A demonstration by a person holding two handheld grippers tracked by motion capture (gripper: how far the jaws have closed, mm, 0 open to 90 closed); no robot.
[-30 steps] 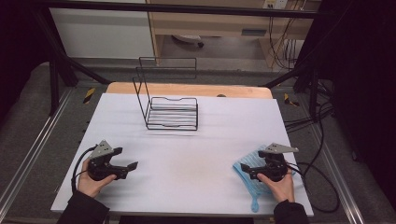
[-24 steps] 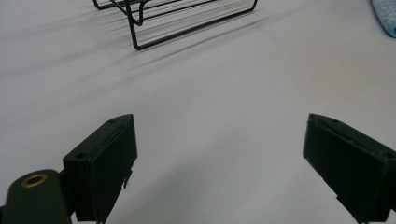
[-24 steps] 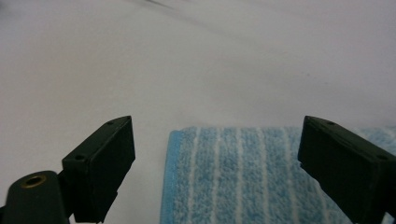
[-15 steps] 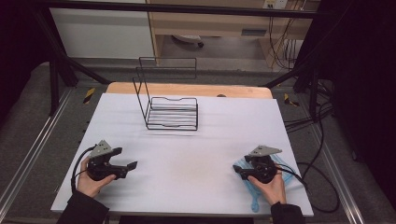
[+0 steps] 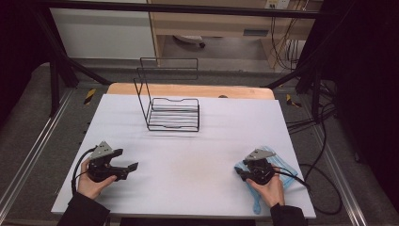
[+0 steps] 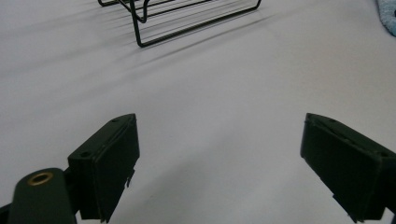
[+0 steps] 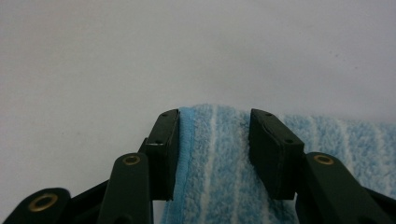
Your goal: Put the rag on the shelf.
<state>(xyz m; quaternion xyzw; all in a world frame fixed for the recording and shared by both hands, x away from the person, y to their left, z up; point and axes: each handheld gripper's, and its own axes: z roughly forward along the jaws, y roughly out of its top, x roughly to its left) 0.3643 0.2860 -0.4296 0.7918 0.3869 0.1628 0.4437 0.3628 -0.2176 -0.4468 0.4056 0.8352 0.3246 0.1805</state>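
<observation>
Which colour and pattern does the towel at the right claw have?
The towel is light blue with thin white stripes, seen best in the right gripper view.

a black wire rack [image 5: 171, 113] is standing upright on the white bench [image 5: 188, 165], toward its far edge, with its tall open frame rising at the back. a strip of bare wood [image 5: 188, 90] is showing just beyond it.

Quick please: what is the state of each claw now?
Left claw: open, holding nothing.
Right claw: has just been closing around the blue towel edge; grip not certain.
</observation>
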